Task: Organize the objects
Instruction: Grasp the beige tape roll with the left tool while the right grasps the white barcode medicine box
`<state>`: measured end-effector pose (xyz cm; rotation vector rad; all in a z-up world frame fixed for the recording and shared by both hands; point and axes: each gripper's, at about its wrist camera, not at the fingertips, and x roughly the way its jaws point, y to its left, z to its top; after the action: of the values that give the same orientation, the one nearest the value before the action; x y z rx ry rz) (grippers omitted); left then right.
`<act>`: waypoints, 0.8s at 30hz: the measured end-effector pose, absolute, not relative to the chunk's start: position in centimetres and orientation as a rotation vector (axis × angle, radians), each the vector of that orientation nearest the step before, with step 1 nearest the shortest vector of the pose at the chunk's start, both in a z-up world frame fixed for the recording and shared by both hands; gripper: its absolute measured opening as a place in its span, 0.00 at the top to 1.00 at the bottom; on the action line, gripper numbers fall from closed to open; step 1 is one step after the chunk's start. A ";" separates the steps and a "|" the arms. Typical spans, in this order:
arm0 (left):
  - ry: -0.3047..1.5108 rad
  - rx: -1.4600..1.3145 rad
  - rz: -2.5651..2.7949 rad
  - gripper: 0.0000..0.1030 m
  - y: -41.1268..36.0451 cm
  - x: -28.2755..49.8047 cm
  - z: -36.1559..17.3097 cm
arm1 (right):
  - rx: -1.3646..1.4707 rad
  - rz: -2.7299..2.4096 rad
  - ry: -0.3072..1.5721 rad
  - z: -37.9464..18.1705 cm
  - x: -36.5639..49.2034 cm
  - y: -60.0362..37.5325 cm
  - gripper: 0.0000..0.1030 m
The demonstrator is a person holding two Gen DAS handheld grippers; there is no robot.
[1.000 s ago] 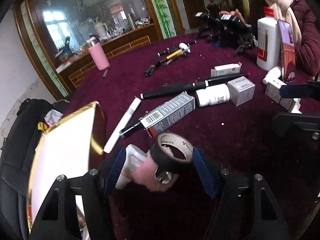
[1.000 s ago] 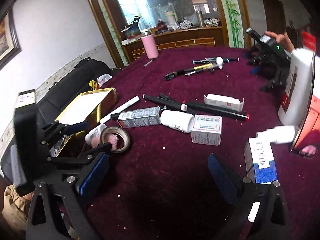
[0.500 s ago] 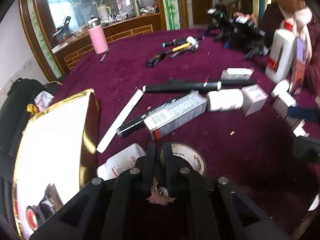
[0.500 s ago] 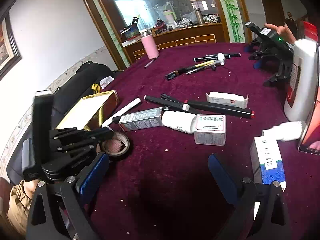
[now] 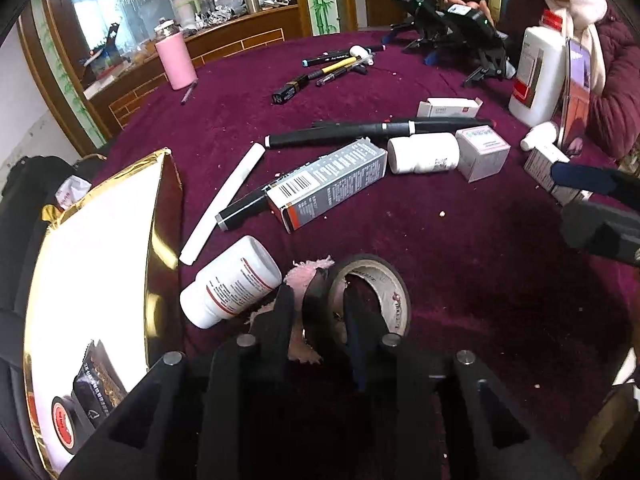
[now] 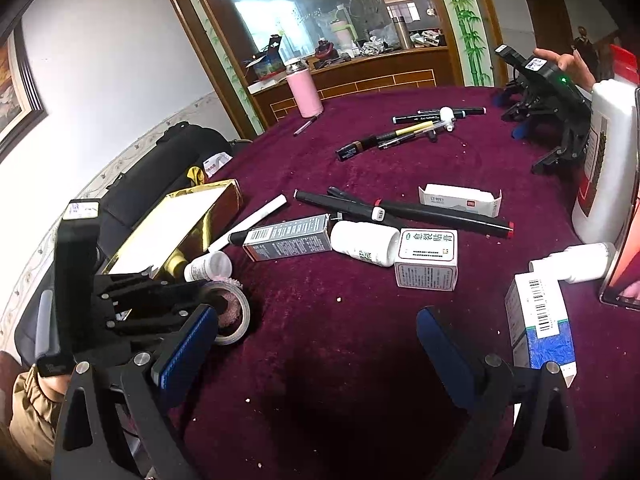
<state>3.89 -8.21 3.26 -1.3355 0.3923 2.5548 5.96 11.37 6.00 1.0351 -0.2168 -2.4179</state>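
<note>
A roll of black tape (image 5: 380, 288) lies on the maroon cloth with a pink fluffy thing (image 5: 306, 272) tucked against it. My left gripper (image 5: 316, 308) points down at them. Its jaws are opening and stand narrowly apart, astride the roll's near wall and the fluff, with small gaps showing at the pads. A white pill bottle (image 5: 232, 280) lies just left, beside the gold box (image 5: 100, 260). In the right wrist view the tape roll (image 6: 236, 320) sits under the left gripper (image 6: 200, 296). My right gripper (image 6: 316, 320) hangs open over bare cloth, holding nothing.
Mid-table lie a grey carton (image 5: 332, 184), a white bottle (image 5: 424, 156), a small white box (image 5: 482, 152), a white stick (image 5: 224, 204) and long black markers (image 5: 360, 132). A blue-white carton (image 6: 540, 332) lies by my right finger. A person (image 5: 608, 64) sits opposite with other grippers (image 5: 452, 28).
The left gripper's jaws went from wide to fully shut over the pink fluff, then parted a little around the tape's wall. The right gripper has stayed put and open.
</note>
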 end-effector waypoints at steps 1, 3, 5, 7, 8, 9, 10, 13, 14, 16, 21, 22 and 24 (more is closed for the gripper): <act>0.385 -1.334 2.561 0.78 -8.2 3.9 3.3 | 1.035 -2.418 -0.215 6.0 6.0 11.3 0.01; 0.350 -1.326 2.566 0.84 -8.4 4.1 3.5 | 1.034 -2.419 -0.209 6.1 6.1 11.4 0.01; 0.319 -1.312 2.578 0.86 -8.7 4.4 3.9 | 1.025 -2.432 -0.207 6.2 6.2 11.6 0.01; 0.291 -1.290 2.593 0.86 -9.0 4.7 4.4 | 1.027 -2.445 -0.209 6.3 6.2 12.2 0.01; 0.267 -1.277 2.599 0.86 -9.1 4.9 4.7 | 1.030 -2.452 -0.212 6.3 6.1 12.7 0.01; 0.231 -1.258 2.614 0.86 -9.4 5.1 5.2 | 1.035 -2.465 -0.214 6.3 6.2 13.2 0.01; 0.184 -1.239 2.625 0.86 -9.8 5.3 5.7 | 1.044 -2.482 -0.216 6.3 6.3 13.8 0.01; 0.030 -1.191 2.638 0.86 -10.9 5.6 6.7 | 1.077 -2.571 -0.193 6.5 7.0 16.0 0.01; -0.045 -1.173 2.634 0.86 -11.3 5.5 7.0 | 1.080 -2.596 -0.180 6.6 7.2 16.7 0.01; -0.117 -1.165 2.620 0.86 -11.5 5.4 7.1 | 1.104 -2.647 -0.149 6.6 7.4 17.8 0.01; -0.152 -1.166 2.595 0.86 -10.8 5.1 6.8 | 1.163 -2.722 -0.129 6.0 6.1 19.6 0.02; -0.153 -1.162 2.592 0.86 -10.7 5.2 6.8 | 1.189 -2.733 -0.123 5.8 5.6 19.9 0.02; -0.151 -1.156 2.590 0.86 -10.6 5.3 6.8 | 1.251 -2.721 -0.133 5.0 4.5 20.4 0.04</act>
<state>5.30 -10.62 6.84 -1.1564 -0.1511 2.5902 4.47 20.41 4.96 1.2506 -0.1333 -2.7208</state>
